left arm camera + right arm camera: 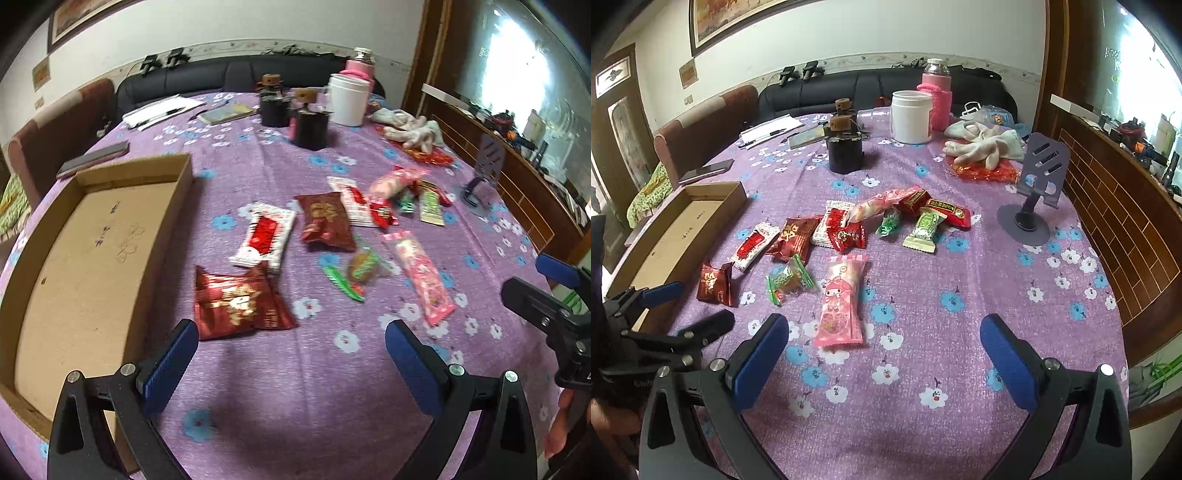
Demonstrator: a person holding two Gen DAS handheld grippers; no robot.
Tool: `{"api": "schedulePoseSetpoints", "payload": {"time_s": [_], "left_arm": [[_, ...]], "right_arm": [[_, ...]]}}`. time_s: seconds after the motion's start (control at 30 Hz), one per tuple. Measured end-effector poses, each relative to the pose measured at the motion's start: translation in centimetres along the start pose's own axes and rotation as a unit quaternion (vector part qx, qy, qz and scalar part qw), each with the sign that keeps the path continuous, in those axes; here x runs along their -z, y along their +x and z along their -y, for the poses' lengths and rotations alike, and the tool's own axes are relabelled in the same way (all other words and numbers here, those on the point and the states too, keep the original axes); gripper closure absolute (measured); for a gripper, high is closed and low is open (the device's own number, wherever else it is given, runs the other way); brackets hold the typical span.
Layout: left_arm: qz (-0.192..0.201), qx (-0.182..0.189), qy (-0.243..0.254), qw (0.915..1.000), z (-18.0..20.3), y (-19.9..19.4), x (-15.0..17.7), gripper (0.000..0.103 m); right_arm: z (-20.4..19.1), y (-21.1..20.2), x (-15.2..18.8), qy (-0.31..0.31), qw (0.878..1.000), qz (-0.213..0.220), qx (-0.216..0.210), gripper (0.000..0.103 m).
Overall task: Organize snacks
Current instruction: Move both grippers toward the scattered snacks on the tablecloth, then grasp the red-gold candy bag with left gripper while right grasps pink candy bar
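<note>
Both grippers, left gripper and right gripper, spread wide, holding nothing; only right wrist view shows phone stand whole, near table's right edge

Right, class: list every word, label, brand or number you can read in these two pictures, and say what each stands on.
No text can be read for certain.
Dark red packet: large gold characters, too blurred to read.
Red-and-white packet: print too blurred.
Green-and-white packet: print too small.
Pink packet: cartoon figure; lettering blurred.
Cardboard box: pen scribbles, not legible.
</note>
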State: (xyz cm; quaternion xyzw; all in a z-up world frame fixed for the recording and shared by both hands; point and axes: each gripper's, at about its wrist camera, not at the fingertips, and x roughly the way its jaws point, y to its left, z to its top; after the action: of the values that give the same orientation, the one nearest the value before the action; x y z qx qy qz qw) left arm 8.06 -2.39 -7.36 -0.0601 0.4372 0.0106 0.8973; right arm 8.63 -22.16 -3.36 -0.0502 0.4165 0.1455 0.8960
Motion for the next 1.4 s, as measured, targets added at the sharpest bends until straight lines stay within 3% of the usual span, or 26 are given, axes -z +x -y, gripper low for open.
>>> {"api": "schedulePoseSetpoints", "payload": {"time_s": [0.53, 0.63, 0.73, 1.03, 1.13, 1.2, 1.33, 1.4], "left_arm": [[-0.017, -0.019, 0.000, 0.9997, -1.1, 2.4, -1.2, 0.001], [-0.022, -0.036, 0.013, 0.9990, -0.8, 3.0, -1.4, 0.001], [-0.027, -0.053, 0.020, 0.9981, -0.8, 3.5, -1.5, 0.001], [-0.036, -0.058, 0.018, 0.9975, -1.3, 4.5, -1.7, 0.001], [-0.030, -0.055, 0.011, 0.9980, -1.6, 4.3, -1.8, 0.003], [-0.027, -0.055, 0.011, 0.9981, -1.7, 4.2, -1.8, 0.005], [-0.029, -0.070, 0.023, 0.9969, -1.4, 4.4, -1.7, 0.009], [-0.031, -0.085, 0.030, 0.9955, -1.3, 4.6, -1.7, 0.017]], "right_arm": [[-2.0, 5.3, -1.2, -0.028, 0.999, -0.030, -0.023, 0.000], [-2.0, 6.4, -1.5, -0.028, 0.999, -0.038, -0.024, 0.003], [-2.2, 7.3, -1.7, -0.028, 0.998, -0.047, -0.030, 0.013], [-2.3, 8.0, -1.8, -0.033, 0.998, -0.050, -0.032, 0.013], [-2.3, 8.0, -1.9, -0.035, 0.998, -0.049, -0.034, 0.019], [-2.3, 8.1, -1.9, -0.035, 0.997, -0.052, -0.039, 0.034], [-2.4, 8.6, -1.8, -0.036, 0.997, -0.060, -0.041, 0.036], [-2.6, 8.8, -1.7, -0.039, 0.996, -0.064, -0.045, 0.036]]}}
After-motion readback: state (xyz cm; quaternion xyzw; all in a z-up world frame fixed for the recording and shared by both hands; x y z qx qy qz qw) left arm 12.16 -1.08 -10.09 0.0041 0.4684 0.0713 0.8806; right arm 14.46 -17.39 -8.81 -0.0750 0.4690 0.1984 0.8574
